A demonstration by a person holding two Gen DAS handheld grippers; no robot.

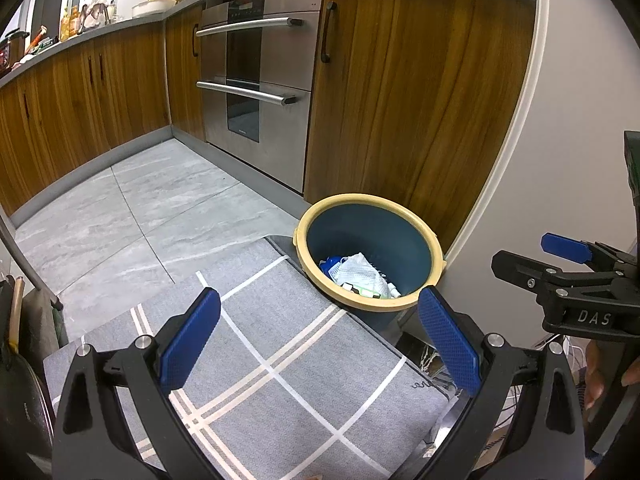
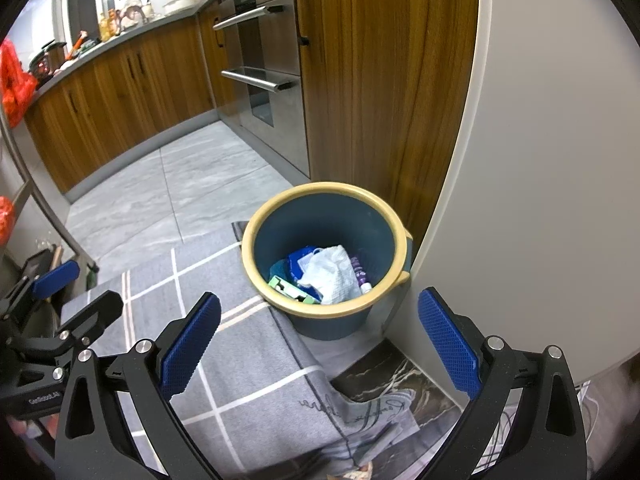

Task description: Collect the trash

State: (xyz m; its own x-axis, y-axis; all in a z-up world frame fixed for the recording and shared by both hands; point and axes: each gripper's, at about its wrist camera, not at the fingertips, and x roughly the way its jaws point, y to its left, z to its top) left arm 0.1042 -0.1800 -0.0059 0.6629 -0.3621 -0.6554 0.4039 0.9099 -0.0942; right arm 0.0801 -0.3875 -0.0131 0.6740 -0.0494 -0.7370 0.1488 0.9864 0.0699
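Note:
A blue trash bin with a yellow rim point(image 1: 400, 305) point(image 2: 256, 276) stands on the floor at the corner of a wooden cabinet and a white wall. Inside it lie crumpled white paper point(image 1: 360, 276) point(image 2: 334, 272), blue packaging point(image 2: 298, 258) and a green-white packet point(image 2: 288, 286). My left gripper point(image 1: 320, 340) is open and empty, held above the mat short of the bin. My right gripper point(image 2: 320, 340) is open and empty, above the bin's near side. Each gripper shows at the edge of the other's view: the right one point(image 1: 560, 264) and the left one point(image 2: 76, 292).
A grey mat with white cross lines point(image 1: 280, 380) point(image 2: 224, 360) lies on the grey tiled floor point(image 1: 140, 208). Wooden cabinets point(image 1: 400, 80) and a steel oven point(image 1: 256, 72) line the far side. A white wall point(image 2: 540, 160) stands to the right. Cables point(image 1: 432, 364) lie by the mat's right edge.

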